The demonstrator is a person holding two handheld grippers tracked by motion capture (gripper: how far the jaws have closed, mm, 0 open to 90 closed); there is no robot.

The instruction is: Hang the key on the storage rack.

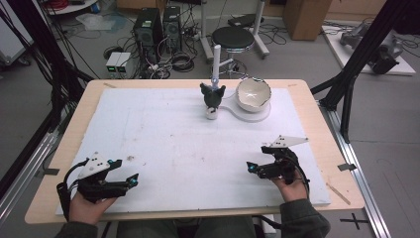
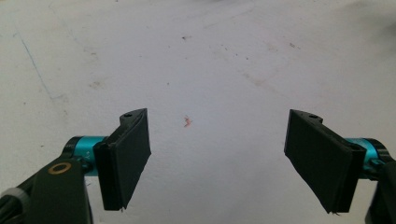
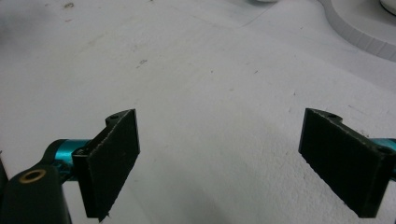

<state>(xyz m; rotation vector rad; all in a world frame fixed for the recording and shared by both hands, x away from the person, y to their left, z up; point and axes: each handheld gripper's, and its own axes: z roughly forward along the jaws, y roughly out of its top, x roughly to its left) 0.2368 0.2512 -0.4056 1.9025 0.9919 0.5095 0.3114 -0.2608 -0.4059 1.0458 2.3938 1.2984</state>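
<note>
A white foam board [image 1: 163, 144] covers the table [image 1: 69, 148]. At 12 o'clock sits a white bowl [image 1: 253, 94] beside a dark figurine [image 1: 212, 95]. The left hand-held gripper [image 1: 126, 173] at 7 o'clock and right hand-held gripper [image 1: 256, 159] at 5 o'clock both have jaws spread, empty.

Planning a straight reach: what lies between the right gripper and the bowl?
Only bare white board lies between the right gripper and the bowl, by the high view.
</note>
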